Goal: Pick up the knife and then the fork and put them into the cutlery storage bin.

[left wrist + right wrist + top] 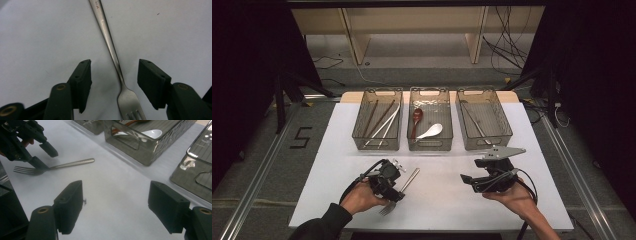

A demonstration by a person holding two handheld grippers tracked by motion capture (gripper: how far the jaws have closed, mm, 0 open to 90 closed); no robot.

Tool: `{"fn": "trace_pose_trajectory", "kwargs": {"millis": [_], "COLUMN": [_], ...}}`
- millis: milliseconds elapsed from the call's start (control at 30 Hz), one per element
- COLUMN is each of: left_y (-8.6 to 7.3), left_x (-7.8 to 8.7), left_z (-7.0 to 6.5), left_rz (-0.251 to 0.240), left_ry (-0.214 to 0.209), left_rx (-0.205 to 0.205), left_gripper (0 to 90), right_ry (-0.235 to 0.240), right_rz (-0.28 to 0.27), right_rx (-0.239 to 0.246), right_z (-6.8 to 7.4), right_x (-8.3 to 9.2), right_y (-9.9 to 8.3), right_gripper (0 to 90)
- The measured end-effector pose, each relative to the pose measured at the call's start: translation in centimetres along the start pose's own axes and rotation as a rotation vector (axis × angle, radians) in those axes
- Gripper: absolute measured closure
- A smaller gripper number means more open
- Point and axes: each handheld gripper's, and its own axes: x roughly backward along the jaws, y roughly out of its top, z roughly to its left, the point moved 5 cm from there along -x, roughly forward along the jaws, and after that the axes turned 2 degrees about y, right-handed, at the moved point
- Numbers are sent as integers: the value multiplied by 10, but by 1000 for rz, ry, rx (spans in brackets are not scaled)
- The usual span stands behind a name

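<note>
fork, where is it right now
In the high view the fork lies flat on the white table, at front left, before the three bins; the left gripper straddles its neck with jaws apart, not yet touching it.

- A large dark figure "5" (301, 137) is marked on the grey floor (262, 165), left of the white bench (437, 200) in the high view.
- The handle of the fork (110, 42) bears a small stamped mark near its top end in the left gripper view; it is too small and blurred to read.
- Nothing else legible shows on the trays or the hand-held grippers.
</note>
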Motion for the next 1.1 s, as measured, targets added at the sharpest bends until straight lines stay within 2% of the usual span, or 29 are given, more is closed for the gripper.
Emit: {"fn": "trace_pose_trajectory", "kwargs": {"millis": [167, 367, 700, 933, 1100], "left_y": [1, 3, 5, 5, 6], "left_x": [-3, -8, -12, -12, -12], "left_z": [1, -5, -10, -10, -10], "left_rz": [18, 42, 61, 65, 61], "left_ry": [3, 6, 31, 5, -13], "left_rx": [-12, -62, -119, -128, -141], "left_gripper": [538, 608, 670, 742, 837], "right_ry": [1, 7, 10, 12, 14], "right_rz": [-5, -7, -3, -3, -1], "right_rx": [2, 8, 11, 11, 12], "right_z": [1, 3, 5, 5, 6], "right_x": [1, 1, 0, 0, -1], "right_y": [1, 1, 0, 0, 0], "right_gripper": [290, 290, 291, 291, 291]}}
